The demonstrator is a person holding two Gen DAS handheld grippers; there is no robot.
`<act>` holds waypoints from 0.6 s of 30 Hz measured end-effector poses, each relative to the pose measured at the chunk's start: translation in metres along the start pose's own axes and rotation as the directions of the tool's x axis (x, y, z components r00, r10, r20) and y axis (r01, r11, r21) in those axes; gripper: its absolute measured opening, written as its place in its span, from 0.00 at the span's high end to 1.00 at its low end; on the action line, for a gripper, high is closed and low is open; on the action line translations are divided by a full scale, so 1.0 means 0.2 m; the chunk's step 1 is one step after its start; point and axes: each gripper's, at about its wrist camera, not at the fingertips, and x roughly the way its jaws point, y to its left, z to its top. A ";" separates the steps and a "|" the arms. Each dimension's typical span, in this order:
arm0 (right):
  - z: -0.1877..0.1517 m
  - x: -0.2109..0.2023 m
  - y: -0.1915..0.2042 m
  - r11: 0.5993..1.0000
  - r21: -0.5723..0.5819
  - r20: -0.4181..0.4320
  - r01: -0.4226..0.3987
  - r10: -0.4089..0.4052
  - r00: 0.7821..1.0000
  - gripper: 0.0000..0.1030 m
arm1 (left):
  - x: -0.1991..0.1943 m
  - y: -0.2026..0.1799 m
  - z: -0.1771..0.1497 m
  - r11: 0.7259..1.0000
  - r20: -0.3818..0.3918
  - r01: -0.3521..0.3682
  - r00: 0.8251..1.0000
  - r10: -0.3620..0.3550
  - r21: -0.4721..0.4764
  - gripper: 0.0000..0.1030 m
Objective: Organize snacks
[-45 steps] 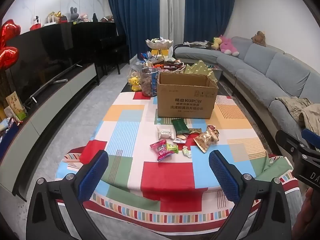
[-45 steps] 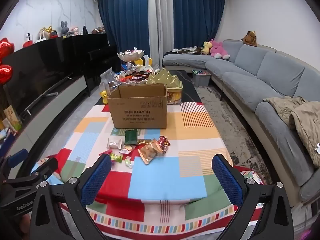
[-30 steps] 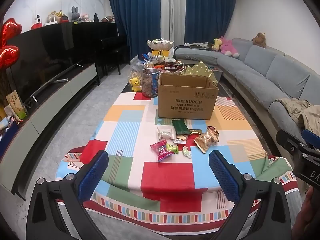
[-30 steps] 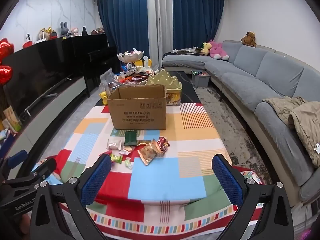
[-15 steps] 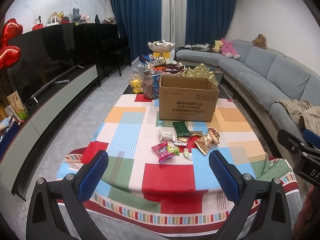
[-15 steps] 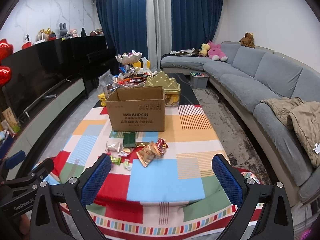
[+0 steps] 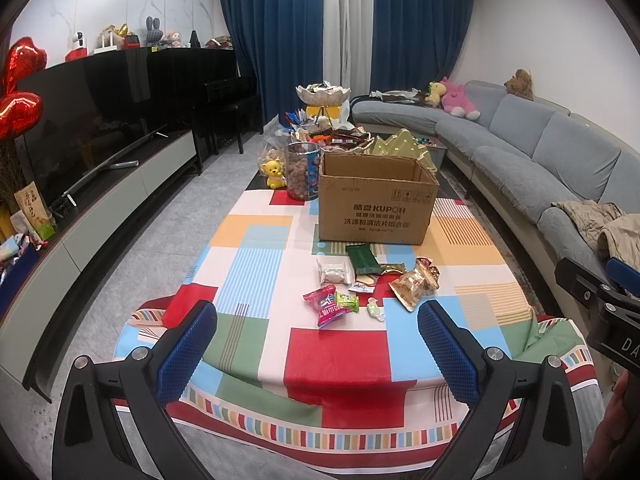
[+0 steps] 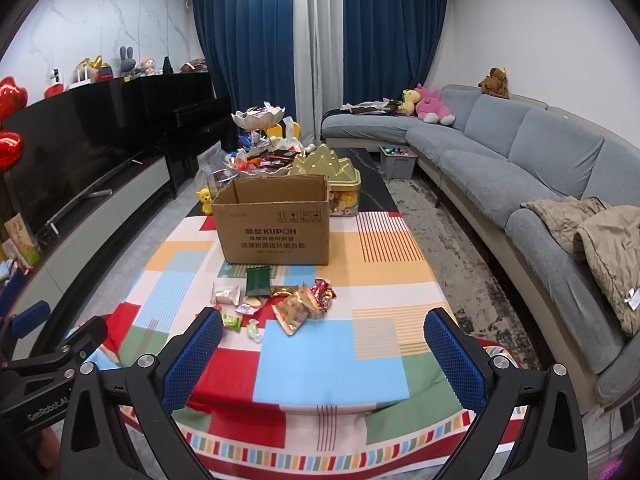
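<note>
Both the left hand-held gripper (image 7: 316,354) and the right hand-held gripper (image 8: 322,354) are hanging wide open, holding nothing. The snacks (image 7: 370,282) are lying packed together mid-frame, maybe overlapping, so one pinch is risking grabbing two or knocking some off the bench (image 7: 256,248) instead of into the box (image 7: 376,204).

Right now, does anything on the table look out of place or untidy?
Yes. Loose snack packets lie scattered on the tablecloth in front of the open cardboard box, none visibly inside it. The tan packet lies crumpled and askew. The tablecloth bunches at the near right corner. Nothing looks spilled or broken.
</note>
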 end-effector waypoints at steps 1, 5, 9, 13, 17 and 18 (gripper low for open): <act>0.00 0.00 0.00 1.000 0.000 0.000 0.000 0.000 1.000 0.01 | 0.00 0.00 0.00 1.000 0.000 0.000 1.000 0.000 0.000 0.01; 0.00 0.00 0.00 1.000 -0.001 0.000 0.000 0.000 1.000 0.01 | 0.00 0.00 0.00 1.000 0.000 0.000 1.000 0.000 -0.001 0.01; 0.00 0.00 0.00 1.000 -0.001 0.002 0.001 -0.001 1.000 0.01 | 0.00 0.00 0.00 1.000 0.001 0.000 1.000 0.000 -0.001 0.01; 0.00 0.00 0.00 1.000 0.000 0.003 0.001 -0.001 1.000 0.01 | 0.00 0.00 0.00 1.000 0.002 -0.001 1.000 0.001 -0.001 0.01; 0.01 -0.01 0.00 1.000 -0.001 0.004 0.001 -0.001 1.000 0.01 | 0.00 0.00 0.00 1.000 0.003 -0.001 1.000 0.001 -0.001 0.01; 0.01 -0.01 0.00 1.000 -0.001 0.004 0.001 -0.001 1.000 0.01 | 0.00 0.00 0.00 1.000 0.003 -0.001 1.000 0.001 -0.001 0.01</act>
